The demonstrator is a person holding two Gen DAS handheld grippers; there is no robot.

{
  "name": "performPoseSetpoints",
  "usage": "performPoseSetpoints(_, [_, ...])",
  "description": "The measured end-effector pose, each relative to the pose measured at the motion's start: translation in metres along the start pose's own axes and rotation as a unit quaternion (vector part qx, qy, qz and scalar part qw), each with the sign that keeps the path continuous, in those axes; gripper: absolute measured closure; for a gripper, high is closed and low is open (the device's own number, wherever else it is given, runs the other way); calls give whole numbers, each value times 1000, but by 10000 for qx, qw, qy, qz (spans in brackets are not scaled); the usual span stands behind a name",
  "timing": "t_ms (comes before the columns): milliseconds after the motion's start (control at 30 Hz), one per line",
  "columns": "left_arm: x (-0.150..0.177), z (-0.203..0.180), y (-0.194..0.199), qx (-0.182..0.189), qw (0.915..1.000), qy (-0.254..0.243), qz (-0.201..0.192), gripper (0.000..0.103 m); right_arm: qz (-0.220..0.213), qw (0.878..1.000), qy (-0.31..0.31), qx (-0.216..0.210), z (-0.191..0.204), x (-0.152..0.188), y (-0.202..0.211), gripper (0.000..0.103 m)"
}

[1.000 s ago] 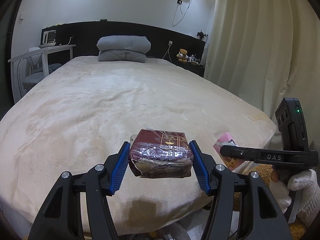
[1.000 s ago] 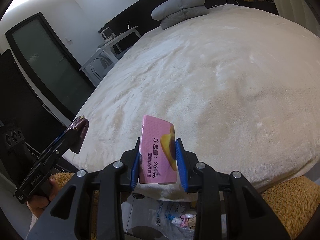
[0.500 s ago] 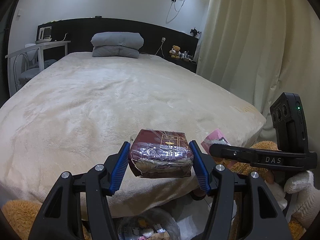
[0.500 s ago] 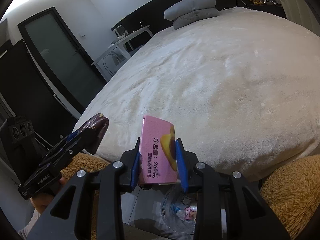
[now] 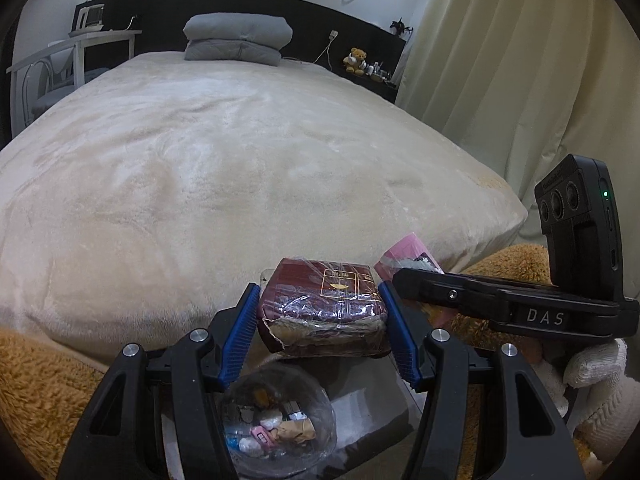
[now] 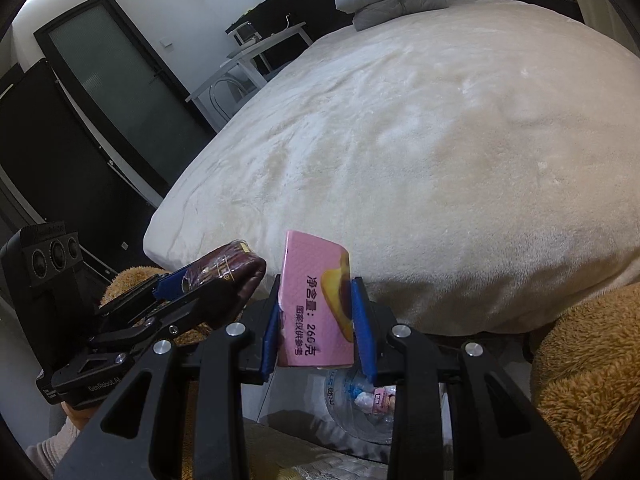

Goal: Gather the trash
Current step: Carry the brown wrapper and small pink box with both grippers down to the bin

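Over the last second both grippers drew back from the bed [image 5: 240, 168] until the clear trash bag [image 5: 276, 420], absent from the earlier left view, filled the bottom centre, so the drop looked near. The left gripper [image 5: 320, 328] had its fingers clamped on the maroon wrapped packet [image 5: 324, 312]; the right gripper [image 6: 316, 332] pinched the pink carton [image 6: 316, 300] upright. Only the left view showed the bag's contents, possibly wrappers. The right view alone showed the dark door [image 6: 120, 80] at upper left.

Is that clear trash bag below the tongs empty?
No. The bag already holds scraps: small wrappers and crumpled bits show through its clear plastic.
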State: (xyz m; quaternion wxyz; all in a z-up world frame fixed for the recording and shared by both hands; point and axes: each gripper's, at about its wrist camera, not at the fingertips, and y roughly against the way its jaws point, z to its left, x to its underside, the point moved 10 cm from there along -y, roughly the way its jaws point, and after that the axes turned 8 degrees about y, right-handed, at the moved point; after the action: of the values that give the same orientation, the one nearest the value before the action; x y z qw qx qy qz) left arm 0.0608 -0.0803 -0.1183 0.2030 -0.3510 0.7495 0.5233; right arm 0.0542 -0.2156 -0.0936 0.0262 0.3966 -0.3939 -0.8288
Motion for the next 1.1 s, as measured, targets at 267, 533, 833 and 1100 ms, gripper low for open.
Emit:
performPoseSetpoints(267, [26,18,-17,-129,9979,229,593,45,580,9981,-191,70,-7,21,-23,70])
performPoseSetpoints(533, [66,32,-44,-340,9886,361,1421,45,1289,9908,-388,169,-18,48,-48,70])
performPoseSetpoints(833, [91,45,-60,-462,9783,484,1962,45,1947,9788,-602,222,-27,74,-72,70])
performPoseSetpoints(1100, [109,52,-74,-569,9675,625,2382,44,2465,9653,-804,320,-33,95,-90,70])
